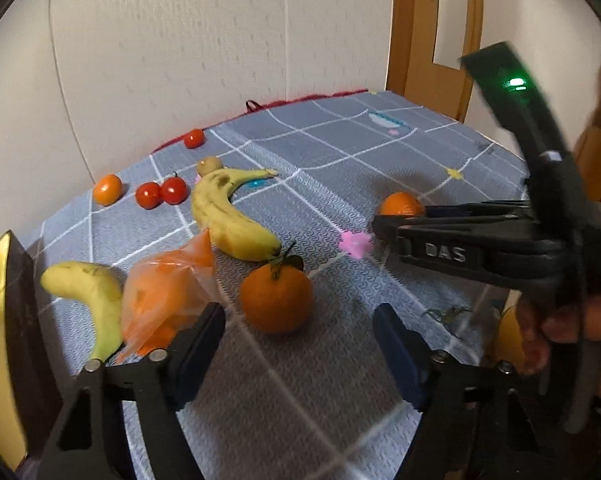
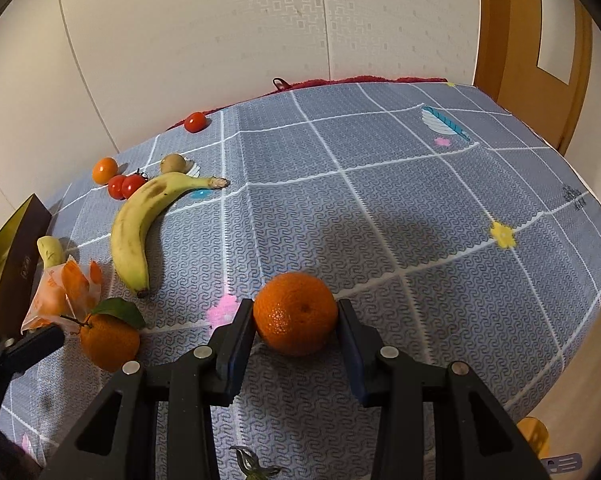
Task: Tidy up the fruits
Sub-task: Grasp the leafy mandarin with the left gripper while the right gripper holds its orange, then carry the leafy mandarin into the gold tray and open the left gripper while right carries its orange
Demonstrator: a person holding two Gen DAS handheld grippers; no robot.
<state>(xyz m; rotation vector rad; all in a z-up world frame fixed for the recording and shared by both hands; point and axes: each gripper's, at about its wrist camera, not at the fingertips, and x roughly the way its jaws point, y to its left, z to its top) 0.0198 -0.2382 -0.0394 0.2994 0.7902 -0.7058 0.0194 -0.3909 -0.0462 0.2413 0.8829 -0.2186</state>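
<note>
My right gripper [image 2: 295, 342] is shut on a round orange [image 2: 296, 314], its pads pressed on both sides just over the grey checked cloth [image 2: 420, 208]. The left wrist view shows the same orange [image 1: 400, 204] at that gripper's tip [image 1: 384, 226]. A leafy mandarin [image 1: 276, 300] lies on the cloth just ahead of my left gripper [image 1: 298, 332], whose jaws stand open and apart from it. The mandarin [image 2: 108, 340] also appears low on the left of the right wrist view. A large banana [image 1: 228, 216], a second banana [image 1: 88, 292] and a wrapped orange packet [image 1: 164, 300] lie nearby.
Two tomatoes [image 1: 162, 193], a small orange [image 1: 107, 189], a kiwi [image 1: 209, 165] and a lone tomato [image 1: 194, 138] sit near the far left. A gold and brown box [image 1: 4, 320] stands at the left edge. A wall is behind, a wooden door [image 2: 540, 60] to the right.
</note>
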